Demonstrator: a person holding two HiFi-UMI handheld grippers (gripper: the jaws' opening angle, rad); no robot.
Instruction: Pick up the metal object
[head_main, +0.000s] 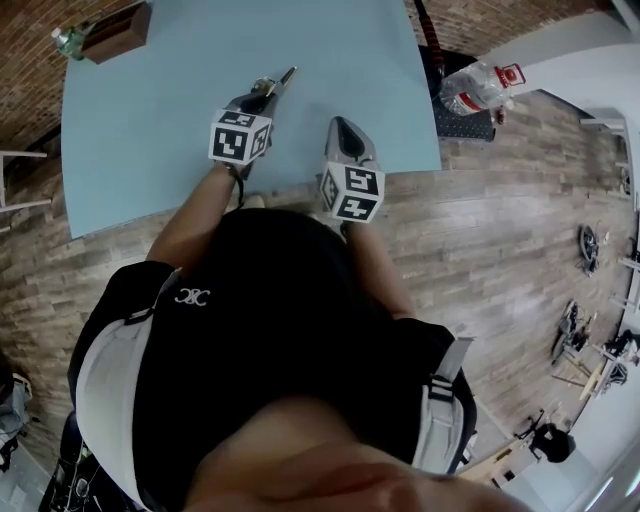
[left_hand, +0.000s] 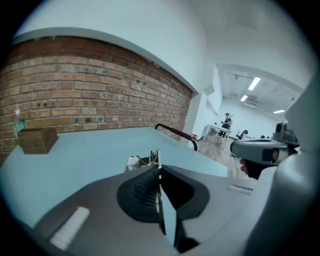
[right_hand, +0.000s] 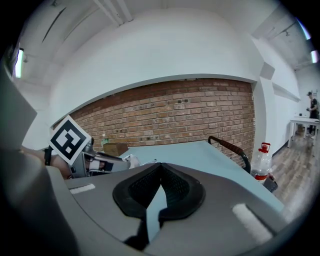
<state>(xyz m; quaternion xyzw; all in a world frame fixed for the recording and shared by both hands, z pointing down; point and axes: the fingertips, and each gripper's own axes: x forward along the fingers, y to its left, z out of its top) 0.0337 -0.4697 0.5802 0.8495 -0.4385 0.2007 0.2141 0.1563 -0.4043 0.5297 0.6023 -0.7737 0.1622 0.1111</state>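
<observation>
The metal object is a shiny, thin-edged piece that sticks out forward from my left gripper over the light blue table. In the left gripper view the pads are shut on a thin plate of the metal object, whose folded front shows just past the fingertips. Whether it touches the table I cannot tell. My right gripper hovers near the table's front edge, to the right of the left one. Its jaws meet at the tips in the right gripper view, with nothing between them.
A wooden box and a small green-capped bottle stand at the table's far left corner. Off the table's right edge are a plastic bottle with a red cap and a black curved handle. Wooden floor lies around.
</observation>
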